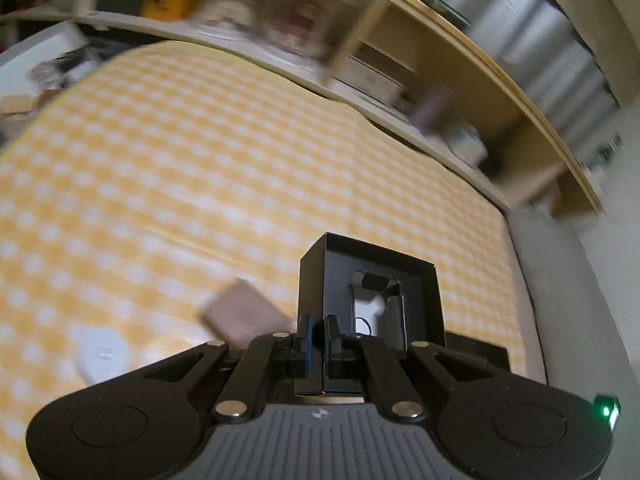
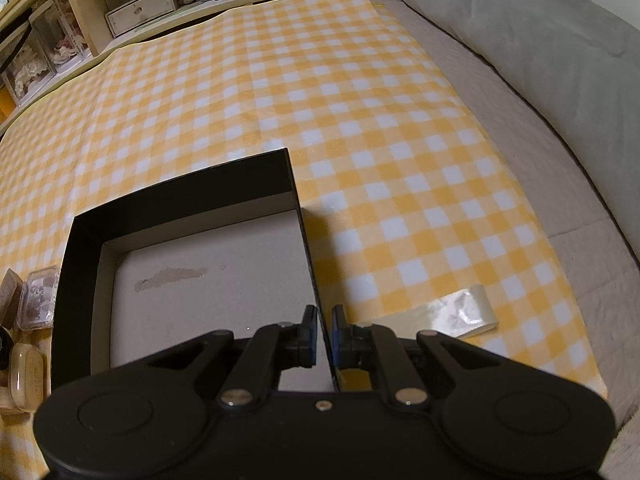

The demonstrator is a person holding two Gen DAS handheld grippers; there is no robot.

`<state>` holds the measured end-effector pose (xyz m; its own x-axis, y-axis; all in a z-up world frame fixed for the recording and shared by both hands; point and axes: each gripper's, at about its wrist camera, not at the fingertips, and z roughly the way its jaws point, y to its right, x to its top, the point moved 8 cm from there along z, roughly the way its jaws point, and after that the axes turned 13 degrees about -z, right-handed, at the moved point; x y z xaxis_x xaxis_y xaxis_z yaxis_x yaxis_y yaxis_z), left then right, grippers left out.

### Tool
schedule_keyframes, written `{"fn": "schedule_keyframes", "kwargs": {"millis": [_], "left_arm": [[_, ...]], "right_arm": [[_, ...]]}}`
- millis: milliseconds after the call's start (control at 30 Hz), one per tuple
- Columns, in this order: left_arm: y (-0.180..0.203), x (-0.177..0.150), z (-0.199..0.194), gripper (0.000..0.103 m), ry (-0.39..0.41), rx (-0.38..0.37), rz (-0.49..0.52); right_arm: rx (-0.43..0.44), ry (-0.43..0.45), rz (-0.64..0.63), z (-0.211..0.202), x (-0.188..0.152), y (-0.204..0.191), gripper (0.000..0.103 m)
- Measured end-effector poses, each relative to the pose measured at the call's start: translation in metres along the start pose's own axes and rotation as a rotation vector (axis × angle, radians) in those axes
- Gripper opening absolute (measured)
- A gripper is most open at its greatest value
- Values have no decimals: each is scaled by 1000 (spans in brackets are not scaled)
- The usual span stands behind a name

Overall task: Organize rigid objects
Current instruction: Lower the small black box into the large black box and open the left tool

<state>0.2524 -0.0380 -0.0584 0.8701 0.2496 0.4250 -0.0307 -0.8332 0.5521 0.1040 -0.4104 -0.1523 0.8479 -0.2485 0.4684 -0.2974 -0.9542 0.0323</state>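
Note:
In the left wrist view my left gripper (image 1: 319,340) is shut on the side wall of a small black open box (image 1: 370,280) with a white insert inside, held above the yellow checked cloth (image 1: 200,168). The picture is blurred by motion. Below it on the cloth lie a brownish square box (image 1: 240,314) and a white round lid (image 1: 102,354). In the right wrist view my right gripper (image 2: 325,334) is shut on the right wall of a large black tray box (image 2: 180,204) with a grey cardboard floor, resting on the cloth.
Small clear boxes (image 2: 38,296) and a rounded case (image 2: 26,372) lie left of the tray. A strip of clear tape (image 2: 464,312) sits on the cloth edge. A grey pillow (image 2: 540,40) lies at the right. Wooden shelves (image 2: 132,4) with boxes run along the far side.

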Motion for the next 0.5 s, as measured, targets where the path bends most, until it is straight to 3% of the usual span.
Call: {"fn": "schedule_keyframes", "kwargs": {"millis": [333, 500], "left_arm": [[96, -87, 65, 5, -133, -56, 62], [125, -119, 102, 5, -171, -6, 74]], "right_arm": [[6, 5, -1, 1, 0, 0, 8], [17, 10, 0, 1, 0, 0, 8]]}}
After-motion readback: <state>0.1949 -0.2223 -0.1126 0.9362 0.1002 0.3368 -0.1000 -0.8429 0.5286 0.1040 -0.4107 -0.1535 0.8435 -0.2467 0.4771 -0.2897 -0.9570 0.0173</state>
